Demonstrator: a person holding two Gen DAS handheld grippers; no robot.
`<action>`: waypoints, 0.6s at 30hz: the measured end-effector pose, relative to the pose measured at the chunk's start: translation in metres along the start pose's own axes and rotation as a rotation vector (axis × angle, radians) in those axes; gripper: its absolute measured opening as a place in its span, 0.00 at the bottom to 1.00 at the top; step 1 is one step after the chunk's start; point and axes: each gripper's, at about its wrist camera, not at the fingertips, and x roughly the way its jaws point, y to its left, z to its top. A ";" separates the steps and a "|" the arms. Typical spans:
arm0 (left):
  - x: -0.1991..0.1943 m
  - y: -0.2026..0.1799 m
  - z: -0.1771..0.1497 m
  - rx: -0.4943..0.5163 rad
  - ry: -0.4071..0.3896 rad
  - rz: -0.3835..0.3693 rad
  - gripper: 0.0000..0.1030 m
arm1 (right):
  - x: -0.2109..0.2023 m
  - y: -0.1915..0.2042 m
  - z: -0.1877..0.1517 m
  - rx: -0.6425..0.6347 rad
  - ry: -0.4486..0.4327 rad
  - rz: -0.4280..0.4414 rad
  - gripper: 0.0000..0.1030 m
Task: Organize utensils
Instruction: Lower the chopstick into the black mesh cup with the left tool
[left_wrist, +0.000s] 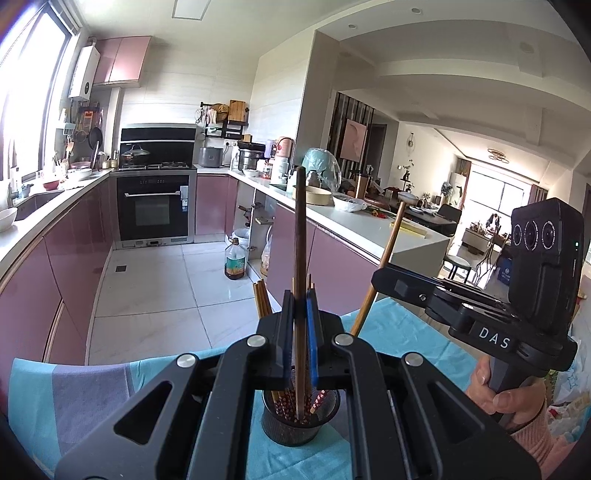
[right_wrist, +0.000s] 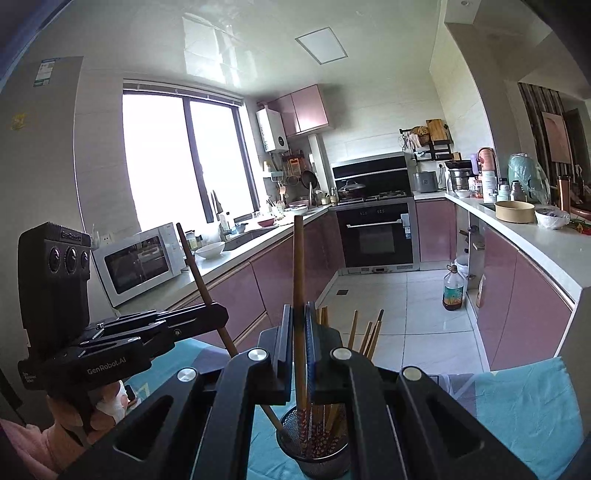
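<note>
Two wooden chopsticks: one (left_wrist: 300, 236) upright, clamped in left hand-held gripper (left_wrist: 300, 306); one (right_wrist: 298, 266) upright, clamped in right hand-held gripper (right_wrist: 300, 317). Tips over round black mesh holder (left_wrist: 295, 424) on teal-clothed worktop (left_wrist: 74, 398).

Your mesh holder (left_wrist: 300, 421) stands on the cloth (left_wrist: 74, 398), with chopsticks (left_wrist: 260, 300) standing in it. Your left gripper (left_wrist: 300, 314) is above it, your right gripper (left_wrist: 384, 275) beside it. Behind them is the oven (left_wrist: 153, 206).
</note>
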 end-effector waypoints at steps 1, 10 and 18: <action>-0.003 0.003 -0.001 0.001 0.002 0.000 0.07 | 0.001 -0.001 0.000 0.001 0.003 -0.002 0.05; 0.002 0.004 -0.008 -0.003 0.039 0.003 0.07 | 0.013 -0.008 -0.005 0.018 0.034 -0.018 0.05; -0.002 0.006 -0.013 -0.007 0.081 0.001 0.07 | 0.027 -0.011 -0.013 0.030 0.077 -0.028 0.05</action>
